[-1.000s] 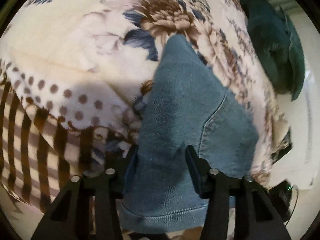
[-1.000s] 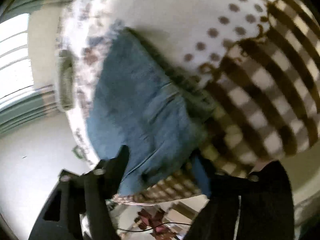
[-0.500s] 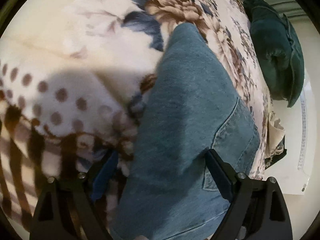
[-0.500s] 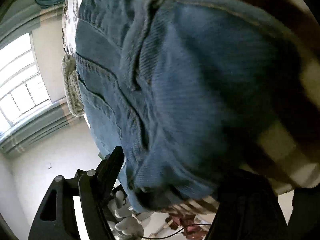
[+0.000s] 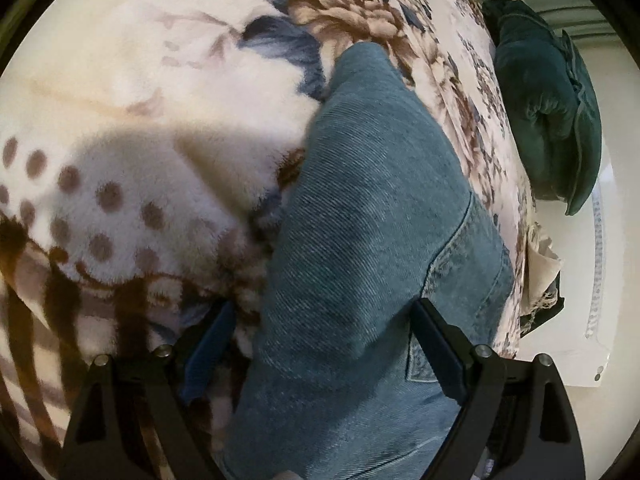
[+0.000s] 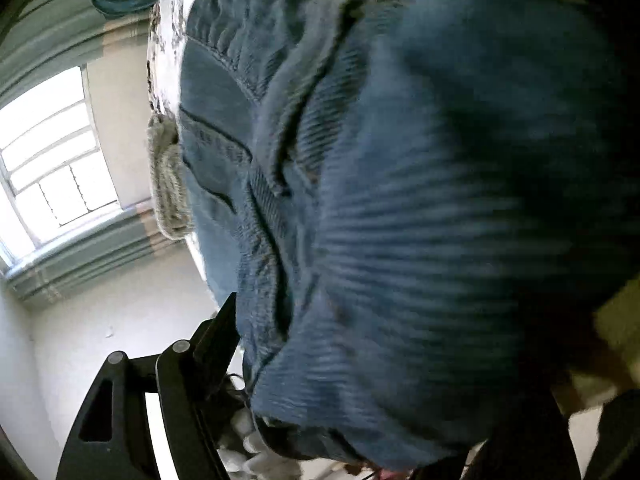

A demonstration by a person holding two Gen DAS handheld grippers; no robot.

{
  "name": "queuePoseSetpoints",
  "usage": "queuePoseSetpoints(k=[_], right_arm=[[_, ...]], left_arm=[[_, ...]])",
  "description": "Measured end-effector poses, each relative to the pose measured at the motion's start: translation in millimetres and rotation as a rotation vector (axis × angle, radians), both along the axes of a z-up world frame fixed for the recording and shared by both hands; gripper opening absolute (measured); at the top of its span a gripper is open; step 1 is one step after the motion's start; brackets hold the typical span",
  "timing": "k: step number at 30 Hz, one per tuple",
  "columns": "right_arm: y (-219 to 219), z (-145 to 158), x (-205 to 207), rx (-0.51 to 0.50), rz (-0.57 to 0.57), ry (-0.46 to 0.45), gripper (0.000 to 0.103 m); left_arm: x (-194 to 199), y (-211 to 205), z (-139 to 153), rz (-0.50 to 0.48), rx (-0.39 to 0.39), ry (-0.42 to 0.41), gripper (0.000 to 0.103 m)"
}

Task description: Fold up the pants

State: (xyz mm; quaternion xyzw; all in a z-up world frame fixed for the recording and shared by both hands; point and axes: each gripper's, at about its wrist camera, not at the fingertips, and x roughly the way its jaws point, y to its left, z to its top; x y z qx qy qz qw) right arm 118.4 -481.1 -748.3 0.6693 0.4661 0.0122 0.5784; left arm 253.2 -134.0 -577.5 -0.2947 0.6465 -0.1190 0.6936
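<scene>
1. Denim fills both my views: the blue jeans (image 5: 372, 216) lie folded on the bed, a long tapered panel running away from my left claw (image 5: 320, 340) toward the flower print.
2. From the left wrist I see a stitched seam and a pocket corner on the right side of the jeans, near the right finger.
3. My left claw has its fingers (image 5: 438, 340) spread wide apart, one on each side of the denim; the cloth passes between them, but the fingers are not pressed onto it.
4. From the right wrist the jeans (image 6: 400, 200) sit so close to the lens that they blur; I can make out waistband stitching and layered folds.
5. Of my right claw (image 6: 340, 360) only the left finger (image 6: 218, 336) shows, touching the edge of the denim. The other finger is hidden by cloth, so I cannot tell whether this claw is apart or clamped.
6. Under the jeans lies the cream fleece blanket with brown and blue flowers, dots and brown checks (image 5: 160, 92), covering the bed.
7. Past the far edge of the blanket, a dark green velvet cushion (image 5: 548, 120) sits to the right in the left view.
8. A grey knitted cloth (image 6: 168, 184) lies just beside the jeans in the right view.
9. Beyond that, a bright paned window (image 6: 52, 168) stands in the pale wall.
</scene>
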Motion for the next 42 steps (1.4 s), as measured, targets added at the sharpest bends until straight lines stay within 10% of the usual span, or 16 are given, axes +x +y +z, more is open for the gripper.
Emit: queuePoseSetpoints(k=[5, 7, 13, 27, 35, 42], right_arm=[[10.0, -1.9, 17.6, -0.002, -0.02, -0.016, 0.078], [16.3, 6.6, 22.6, -0.026, -0.013, -0.036, 0.071], [30.5, 35.4, 49.3, -0.079, -0.019, -0.055, 0.048], [23.6, 175.0, 133.5, -0.171, 0.076, -0.168, 0.044], [48.6, 247.2, 275.6, -0.234, 0.101, -0.269, 0.044], [96.7, 268.8, 493.0, -0.256, 0.097, -0.369, 0.044]], left_arm=[[-1.0, 2.5, 0.1, 0.021, -0.025, -0.009, 0.088], [-2.6, 3.7, 5.8, 0.032, -0.035, -0.039, 0.048], [-6.1, -0.6, 39.1, 0.019, -0.029, -0.103, 0.023], [27.2, 6.0, 160.2, 0.117, -0.084, -0.215, 0.019], [139.5, 35.9, 209.1, 0.151, -0.133, -0.296, 0.019], [301.9, 100.0, 232.5, 0.155, -0.129, -0.401, 0.019]])
